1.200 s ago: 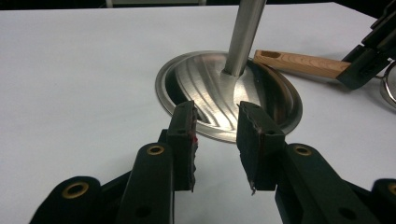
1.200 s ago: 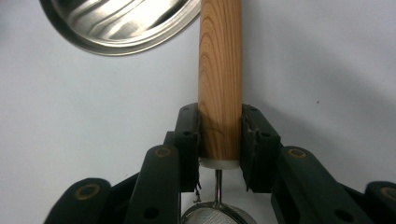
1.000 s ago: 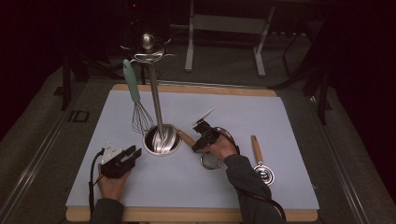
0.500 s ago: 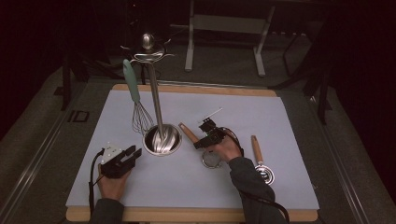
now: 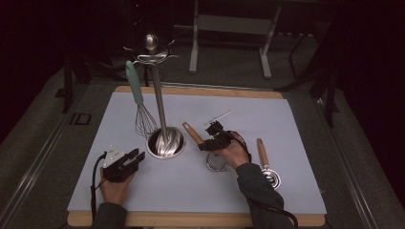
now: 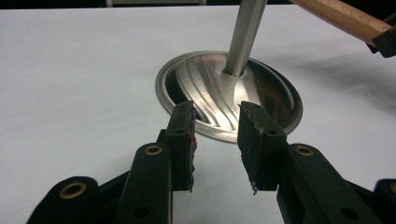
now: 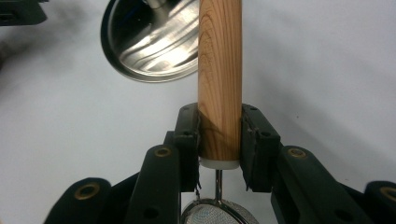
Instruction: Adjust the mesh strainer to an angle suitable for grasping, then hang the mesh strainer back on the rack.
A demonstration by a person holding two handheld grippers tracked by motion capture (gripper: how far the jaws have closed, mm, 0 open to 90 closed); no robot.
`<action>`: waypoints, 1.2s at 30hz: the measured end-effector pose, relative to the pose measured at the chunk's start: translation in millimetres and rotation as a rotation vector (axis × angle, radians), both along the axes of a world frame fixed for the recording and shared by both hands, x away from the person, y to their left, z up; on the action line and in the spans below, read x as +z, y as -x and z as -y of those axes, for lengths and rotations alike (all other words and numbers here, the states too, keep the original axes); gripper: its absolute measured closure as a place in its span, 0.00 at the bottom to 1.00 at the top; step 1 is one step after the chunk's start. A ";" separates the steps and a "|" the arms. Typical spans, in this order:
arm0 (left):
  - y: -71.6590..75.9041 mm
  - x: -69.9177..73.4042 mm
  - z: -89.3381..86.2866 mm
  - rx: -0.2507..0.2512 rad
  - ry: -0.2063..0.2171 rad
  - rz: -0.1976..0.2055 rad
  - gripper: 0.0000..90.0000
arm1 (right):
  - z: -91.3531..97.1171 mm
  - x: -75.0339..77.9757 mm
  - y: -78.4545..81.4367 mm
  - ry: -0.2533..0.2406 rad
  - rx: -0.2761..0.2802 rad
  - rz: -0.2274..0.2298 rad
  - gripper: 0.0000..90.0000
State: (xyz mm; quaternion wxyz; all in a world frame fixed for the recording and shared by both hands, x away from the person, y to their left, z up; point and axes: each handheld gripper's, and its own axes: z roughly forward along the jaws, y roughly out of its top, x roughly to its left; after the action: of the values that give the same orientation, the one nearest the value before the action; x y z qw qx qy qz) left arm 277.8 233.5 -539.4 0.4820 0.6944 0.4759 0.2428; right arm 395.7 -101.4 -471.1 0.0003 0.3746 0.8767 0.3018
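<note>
My right gripper (image 5: 206,143) (image 7: 219,117) is shut on the wooden handle (image 5: 193,133) (image 7: 219,65) of a small mesh strainer (image 5: 217,162) (image 7: 219,213). It holds the strainer just above the mat, right of the utensil stand's round steel base (image 5: 165,143) (image 6: 229,93) (image 7: 154,42). The handle points toward that base. A whisk with a teal handle (image 5: 136,90) hangs from the stand's top. My left gripper (image 5: 136,156) (image 6: 217,116) rests open on the mat just left of the base, nothing between its jaws.
A second wooden-handled utensil (image 5: 263,155) lies on the pale mat (image 5: 296,143) to the right of the right hand. The stand's pole (image 5: 158,100) (image 6: 245,32) rises tall from the base. A wooden board edge (image 5: 191,219) borders the mat.
The right gripper has lifted the strainer a little and drifted slightly right, away from the base. The left gripper has stayed put.
</note>
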 end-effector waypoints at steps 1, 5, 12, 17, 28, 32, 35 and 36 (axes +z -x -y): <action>0.0 0.0 0.0 0.000 0.000 0.000 0.75 | 0.0 0.7 0.6 0.000 0.008 0.004 0.78; 0.0 0.0 0.0 -0.001 -0.001 0.000 0.74 | -1.1 2.9 4.3 -0.010 0.018 0.019 0.78; 0.0 0.0 0.0 0.000 0.000 0.000 0.74 | -3.7 8.1 11.0 -0.039 0.031 0.044 0.78; 0.0 0.0 -0.3 -0.001 0.002 -0.001 0.74 | -5.1 13.7 17.5 -0.053 0.061 0.081 0.78; 0.2 0.0 0.0 0.001 0.001 0.000 0.74 | 0.6 25.9 30.8 -0.066 0.143 0.184 0.78; 0.1 0.0 0.1 0.002 0.002 0.001 0.74 | 2.9 30.3 35.6 -0.063 0.178 0.225 0.78; 0.1 0.0 0.1 0.001 0.002 0.001 0.74 | 4.0 34.0 38.8 -0.066 0.206 0.255 0.78; 0.1 0.0 0.1 0.001 0.002 0.001 0.74 | 4.0 34.0 38.8 -0.066 0.206 0.255 0.78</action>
State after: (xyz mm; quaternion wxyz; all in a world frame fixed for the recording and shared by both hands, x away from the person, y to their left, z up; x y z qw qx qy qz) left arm 277.7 233.4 -539.4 0.4827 0.6935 0.4765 0.2430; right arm 356.8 -105.4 -437.1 0.0682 0.2413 0.8930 0.3738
